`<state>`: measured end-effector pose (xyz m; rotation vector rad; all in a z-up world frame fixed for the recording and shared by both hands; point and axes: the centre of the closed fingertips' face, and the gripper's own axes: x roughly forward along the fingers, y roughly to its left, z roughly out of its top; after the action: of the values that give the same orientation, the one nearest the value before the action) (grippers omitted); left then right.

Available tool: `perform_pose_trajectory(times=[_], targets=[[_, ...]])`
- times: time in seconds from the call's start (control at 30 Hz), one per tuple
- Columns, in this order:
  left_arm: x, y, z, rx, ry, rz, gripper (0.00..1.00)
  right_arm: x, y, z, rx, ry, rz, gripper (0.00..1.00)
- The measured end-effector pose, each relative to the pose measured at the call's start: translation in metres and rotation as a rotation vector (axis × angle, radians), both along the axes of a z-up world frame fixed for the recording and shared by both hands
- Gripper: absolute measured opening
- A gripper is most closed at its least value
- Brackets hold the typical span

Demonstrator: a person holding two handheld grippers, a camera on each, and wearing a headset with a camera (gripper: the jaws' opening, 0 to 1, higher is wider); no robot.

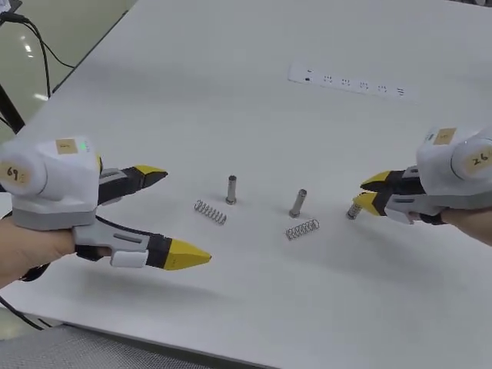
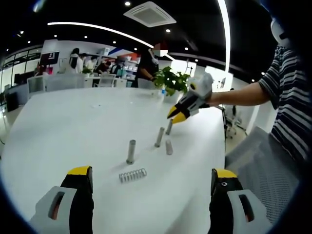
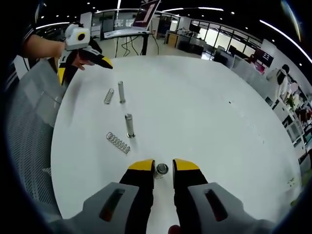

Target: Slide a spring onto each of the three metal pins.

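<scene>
Holds yellow-tipped left tool (image 1: 183, 215) wide open over white worktop (image 1: 231, 100); holds right tool (image 1: 363, 192) narrowly parted, tips beside short grey metal pin (image 1: 354, 210).

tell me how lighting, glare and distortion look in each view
Head view: even, soft light, faint shadows by the pins, little distortion. Left gripper view: strong fisheye curve, ceiling strip light blown out, spring sharp. Right gripper view: same bending, table bright white with no hard glare spots.

Third pin (image 1: 353, 212) partly hidden behind right tongs (image 1: 359, 192), power strip (image 1: 350, 82) markings blurred.
</scene>
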<state>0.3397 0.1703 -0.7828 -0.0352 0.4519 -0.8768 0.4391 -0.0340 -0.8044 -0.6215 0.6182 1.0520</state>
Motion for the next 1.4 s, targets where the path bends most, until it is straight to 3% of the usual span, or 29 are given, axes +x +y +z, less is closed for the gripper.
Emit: perform_pose_trajectory(times=[0.43,0.67,1.0,1.4], targets=[[0.001,0.0,0.003,-0.003,-0.005,0.004,0.98,-0.003,-0.002,0.029,0.239,0.062,-0.133,0.16],[0.002,0.0,0.002,0.0,-0.004,0.005,0.98,-0.018,-0.001,0.035,0.287,0.08,-0.135,0.17],[0.001,0.001,0.002,0.002,-0.001,0.007,0.98,-0.05,-0.002,0.018,0.288,0.123,-0.126,0.16],[-0.001,0.002,0.001,0.009,0.003,0.002,0.98,-0.062,-0.008,0.006,0.277,0.149,-0.145,0.16]])
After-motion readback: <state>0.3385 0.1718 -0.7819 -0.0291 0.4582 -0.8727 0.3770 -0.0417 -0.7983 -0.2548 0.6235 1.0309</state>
